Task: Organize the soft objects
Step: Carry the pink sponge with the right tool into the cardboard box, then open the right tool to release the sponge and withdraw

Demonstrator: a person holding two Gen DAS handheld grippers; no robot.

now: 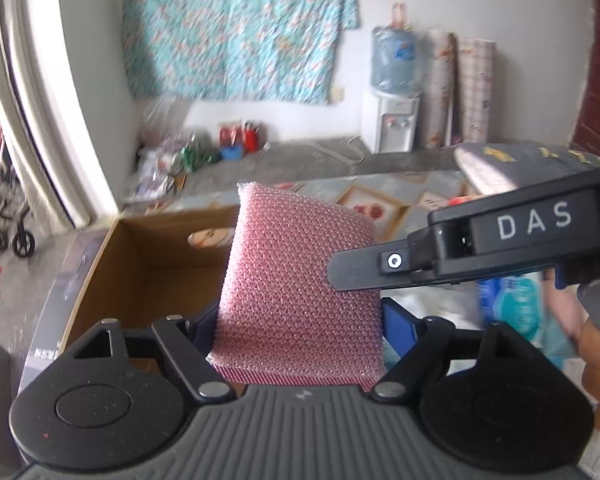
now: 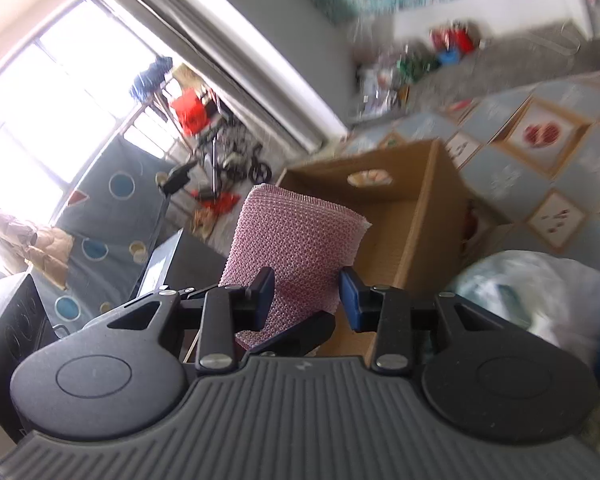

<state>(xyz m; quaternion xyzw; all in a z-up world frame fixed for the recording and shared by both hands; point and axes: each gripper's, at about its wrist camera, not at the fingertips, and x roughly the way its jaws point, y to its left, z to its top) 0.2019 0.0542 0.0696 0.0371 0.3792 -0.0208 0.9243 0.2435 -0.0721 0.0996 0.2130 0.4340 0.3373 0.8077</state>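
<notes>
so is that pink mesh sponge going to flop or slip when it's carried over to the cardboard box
Probably not floppy: the pink mesh sponge stands out straight from the left hand-held gripper without drooping. It looks light, a puffy pad held by one end. Slipping seems unlikely, since its knobbly mesh should catch on the pads, though a soft pad may squash. The cardboard box sits open just behind.

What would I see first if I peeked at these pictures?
A bumpy pink sponge, right in the middle, pinched in the left gripper. Just behind it sits an open cardboard box, and a big turquoise flowery cloth hangs up at the back.
</notes>
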